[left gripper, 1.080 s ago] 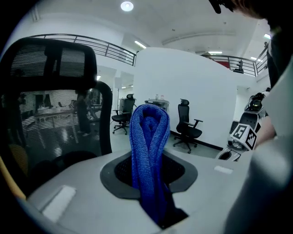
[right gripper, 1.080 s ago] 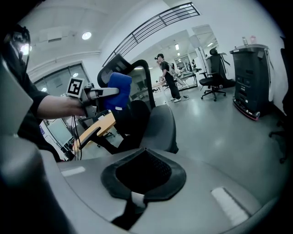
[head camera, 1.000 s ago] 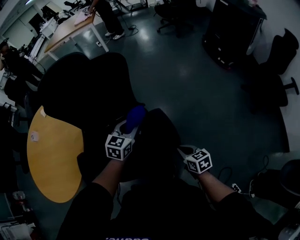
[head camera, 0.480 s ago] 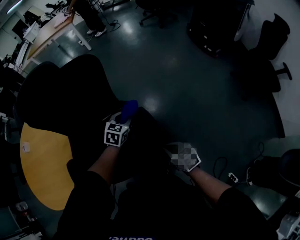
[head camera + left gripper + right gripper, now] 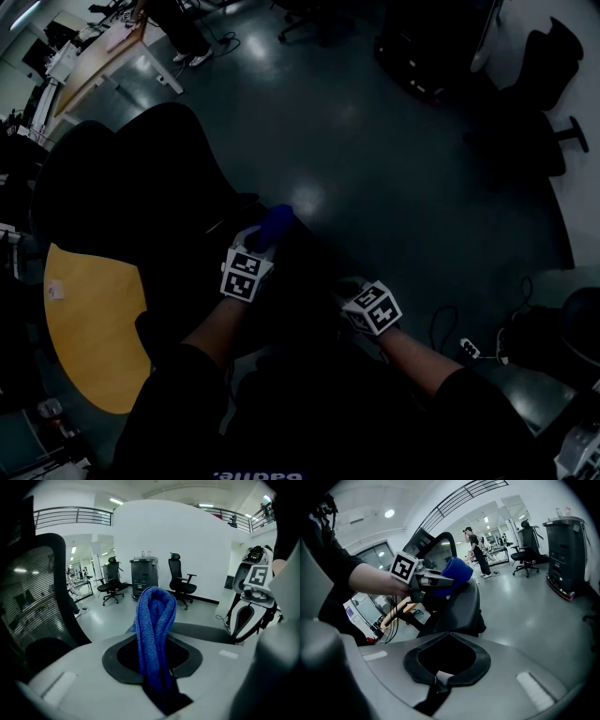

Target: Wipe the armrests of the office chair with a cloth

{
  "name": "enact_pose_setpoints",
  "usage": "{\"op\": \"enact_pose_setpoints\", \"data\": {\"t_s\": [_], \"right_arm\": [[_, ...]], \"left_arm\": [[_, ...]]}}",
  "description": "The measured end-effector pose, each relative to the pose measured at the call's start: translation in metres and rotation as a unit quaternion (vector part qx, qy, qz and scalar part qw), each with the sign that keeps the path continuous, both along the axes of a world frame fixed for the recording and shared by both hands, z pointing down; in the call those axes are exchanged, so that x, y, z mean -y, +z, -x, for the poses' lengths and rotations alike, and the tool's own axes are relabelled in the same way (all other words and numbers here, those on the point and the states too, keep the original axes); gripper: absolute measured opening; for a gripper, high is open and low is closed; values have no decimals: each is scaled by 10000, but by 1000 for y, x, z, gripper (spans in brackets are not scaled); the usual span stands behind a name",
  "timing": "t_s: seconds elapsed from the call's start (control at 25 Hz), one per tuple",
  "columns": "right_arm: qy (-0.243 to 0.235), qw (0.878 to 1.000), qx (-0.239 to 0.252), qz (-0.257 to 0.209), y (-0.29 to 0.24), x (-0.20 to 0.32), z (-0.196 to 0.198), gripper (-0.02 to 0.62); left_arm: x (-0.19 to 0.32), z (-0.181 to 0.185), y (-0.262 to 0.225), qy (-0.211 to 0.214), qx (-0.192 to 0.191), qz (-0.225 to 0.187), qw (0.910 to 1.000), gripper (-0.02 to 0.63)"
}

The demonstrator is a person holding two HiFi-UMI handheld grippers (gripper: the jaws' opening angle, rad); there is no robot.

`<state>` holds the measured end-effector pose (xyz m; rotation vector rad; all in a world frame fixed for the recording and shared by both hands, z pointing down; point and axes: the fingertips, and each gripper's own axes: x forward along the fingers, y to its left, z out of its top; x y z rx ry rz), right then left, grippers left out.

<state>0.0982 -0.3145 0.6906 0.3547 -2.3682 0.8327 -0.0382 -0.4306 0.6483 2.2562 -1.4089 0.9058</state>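
Note:
My left gripper (image 5: 262, 242) is shut on a folded blue cloth (image 5: 275, 224), which stands up between its jaws in the left gripper view (image 5: 154, 625). The cloth hangs over a dark padded part of a black office chair (image 5: 309, 267); whether it touches I cannot tell. In the right gripper view the left gripper (image 5: 439, 579) holds the cloth (image 5: 456, 572) above that black chair part (image 5: 459, 604). My right gripper (image 5: 352, 289) sits lower right of it, jaws together with nothing in them (image 5: 446, 660). It also shows at the right of the left gripper view (image 5: 248, 616).
A second black chair with a mesh back (image 5: 131, 178) stands at the left, next to a round yellow table (image 5: 89, 314). More office chairs (image 5: 539, 103) and a dark cabinet (image 5: 427, 47) stand on the grey floor (image 5: 375, 159). A person (image 5: 477, 550) stands by desks far off.
The left gripper with the cloth has shifted a little to the right along the chair part. The right gripper has stayed close beside it.

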Motion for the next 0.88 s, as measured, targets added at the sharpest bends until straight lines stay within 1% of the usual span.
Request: {"op": "enact_pose_setpoints", "data": {"t_s": [0.24, 0.36, 0.64, 0.76, 0.88], "right_arm": [[83, 10000, 38, 17, -5, 2, 3, 6], [161, 9998, 45, 83, -1, 0, 4, 5], [273, 9995, 115, 110, -2, 2, 1, 6], [351, 9991, 198, 129, -4, 2, 1, 5], [346, 9991, 187, 158, -2, -4, 3, 5]], "left_arm": [[-38, -36, -3, -13, -555, 33, 9985, 115], [-60, -53, -4, 55, -802, 84, 9967, 115], [-111, -103, -5, 502, -1309, 386, 9894, 115], [-128, -118, -5, 699, -1422, 528, 9859, 115], [-140, -124, -7, 873, -1493, 666, 9827, 115]]}}
